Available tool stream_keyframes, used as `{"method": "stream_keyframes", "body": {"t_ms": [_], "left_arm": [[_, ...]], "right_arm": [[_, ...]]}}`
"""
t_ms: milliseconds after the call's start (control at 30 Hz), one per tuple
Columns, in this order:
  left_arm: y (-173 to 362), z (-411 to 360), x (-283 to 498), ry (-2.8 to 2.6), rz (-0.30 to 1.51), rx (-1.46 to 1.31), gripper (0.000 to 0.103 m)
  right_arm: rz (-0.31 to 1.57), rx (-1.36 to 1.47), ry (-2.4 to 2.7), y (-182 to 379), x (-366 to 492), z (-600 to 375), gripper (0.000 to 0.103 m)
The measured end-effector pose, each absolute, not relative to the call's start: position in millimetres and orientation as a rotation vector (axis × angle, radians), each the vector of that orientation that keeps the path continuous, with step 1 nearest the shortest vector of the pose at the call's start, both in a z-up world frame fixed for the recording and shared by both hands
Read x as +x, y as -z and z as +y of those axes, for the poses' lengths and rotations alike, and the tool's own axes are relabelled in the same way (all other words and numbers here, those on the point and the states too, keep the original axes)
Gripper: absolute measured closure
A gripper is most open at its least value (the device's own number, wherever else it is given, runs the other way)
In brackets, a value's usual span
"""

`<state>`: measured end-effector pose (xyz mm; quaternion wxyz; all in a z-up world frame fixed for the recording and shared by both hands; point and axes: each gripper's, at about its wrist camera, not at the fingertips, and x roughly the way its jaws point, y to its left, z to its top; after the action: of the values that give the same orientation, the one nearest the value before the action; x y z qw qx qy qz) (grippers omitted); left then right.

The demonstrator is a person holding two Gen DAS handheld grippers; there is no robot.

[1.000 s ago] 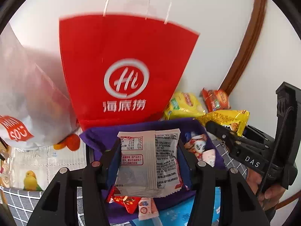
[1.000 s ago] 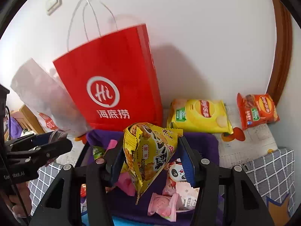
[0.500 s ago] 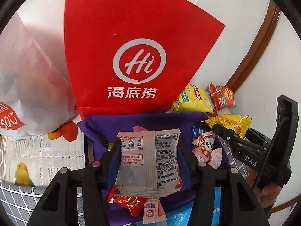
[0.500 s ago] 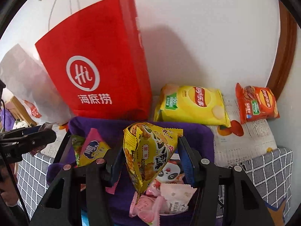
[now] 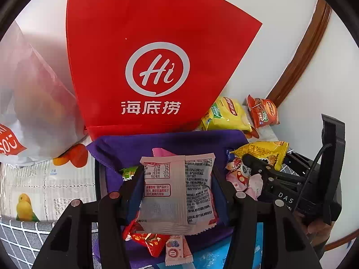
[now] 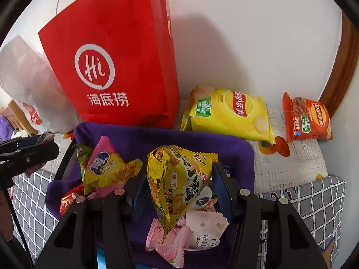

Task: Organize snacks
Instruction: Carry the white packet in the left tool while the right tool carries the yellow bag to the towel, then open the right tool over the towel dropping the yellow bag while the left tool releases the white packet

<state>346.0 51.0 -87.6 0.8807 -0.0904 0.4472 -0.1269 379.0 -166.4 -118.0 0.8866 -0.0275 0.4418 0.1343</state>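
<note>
Over the purple-lined basket [image 6: 157,139], a grey-white packet [image 5: 177,192] is pinched in the left gripper [image 5: 177,190] jaws and a yellow packet [image 6: 177,179] in the right gripper [image 6: 177,192] jaws, now carried lower, so drop-off is judged near.

The red tote bag [image 5: 143,44] is made of matt non-woven cloth; the purple basket liner [image 6: 139,137] is seen as soft fabric; the yellow chip bag [image 6: 228,114] is wrapped in glossy, crinkled foil; matt black plastic forms the gripper fingers [image 6: 134,192].
</note>
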Motion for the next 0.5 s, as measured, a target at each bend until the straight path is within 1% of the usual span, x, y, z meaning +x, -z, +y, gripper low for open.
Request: {"method": "stream_keyframes", "body": {"t_ms": [500], "left_arm": [[89, 53, 347, 0.265, 0.933, -0.197, 0.05]], "right_arm": [[1.012, -0.084, -0.3, 138, 384, -156, 0.049]]}}
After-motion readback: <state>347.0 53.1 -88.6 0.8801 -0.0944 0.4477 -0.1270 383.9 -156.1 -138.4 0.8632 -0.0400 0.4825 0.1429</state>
